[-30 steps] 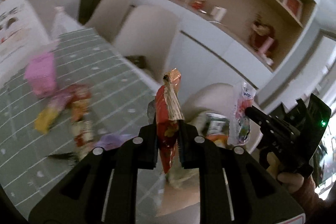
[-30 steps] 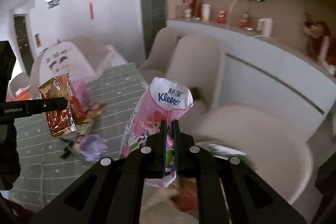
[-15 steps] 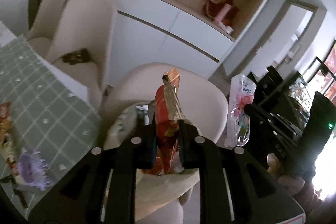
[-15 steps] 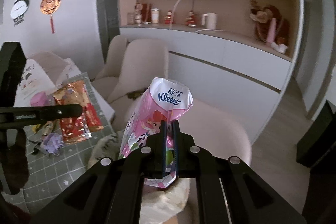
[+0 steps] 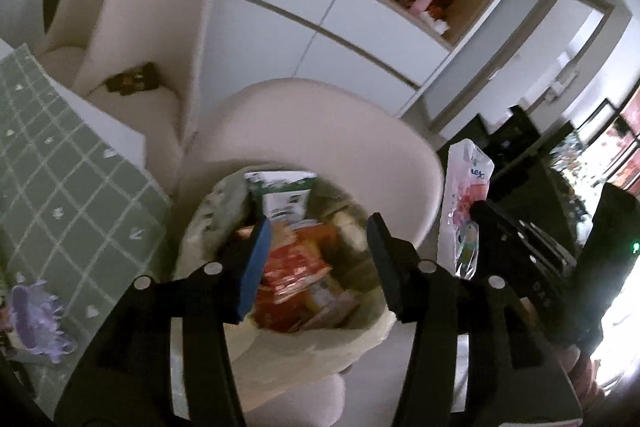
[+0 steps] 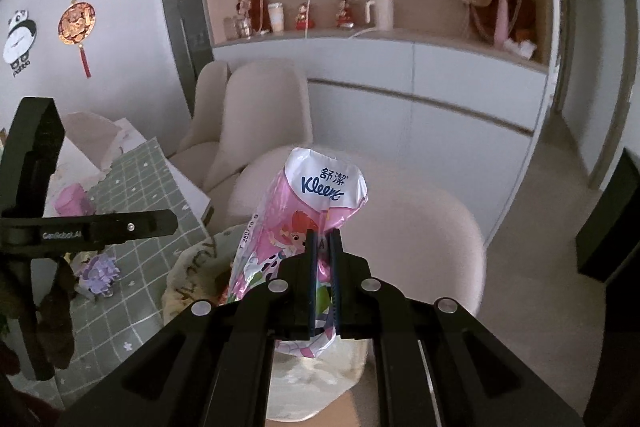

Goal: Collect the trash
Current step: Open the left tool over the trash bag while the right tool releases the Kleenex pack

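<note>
Left gripper point(image 5: 316, 243): jaws wide apart, empty, above trash bag point(image 5: 360, 339) holding red snack wrapper point(image 5: 296, 267); right gripper point(image 6: 324, 239): clamped on pink Kleenex pack point(image 6: 316, 211)

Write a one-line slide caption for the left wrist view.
Left gripper open above the trash bag; right gripper holds a pink tissue pack alongside.

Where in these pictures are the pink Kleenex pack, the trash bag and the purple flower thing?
Kleenex pack point(image 6: 326, 183): right wrist view, on its white printed top.
Trash bag point(image 5: 320, 347): left wrist view, on its pale front rim.
Purple flower point(image 5: 34, 319): left wrist view, on its middle.
</note>
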